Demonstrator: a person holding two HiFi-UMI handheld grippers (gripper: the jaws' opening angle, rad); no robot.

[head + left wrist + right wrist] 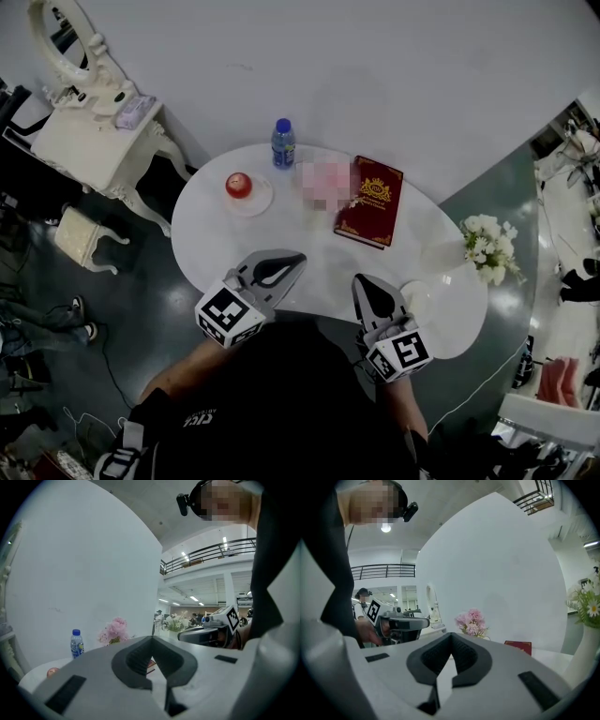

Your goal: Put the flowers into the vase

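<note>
A bunch of pink flowers (pixel 323 183) stands upright near the middle of the white oval table (pixel 216 234), also seen in the left gripper view (pixel 115 630) and the right gripper view (pixel 472 623). White flowers (pixel 487 246) rise from a white vase (pixel 587 660) at the table's right end. My left gripper (pixel 298 256) is shut and empty over the near edge. My right gripper (pixel 361 279) is shut and empty beside it. Each appears in its own view (pixel 152 639) (pixel 451 634), pointing roughly level across the table.
A blue-capped water bottle (pixel 283 142) stands at the table's far edge. A red round object on a small plate (pixel 239 185) sits left of the pink flowers, a red book (pixel 370 200) right of them. A white dressing table (pixel 94 131) and stool (pixel 80 234) stand far left.
</note>
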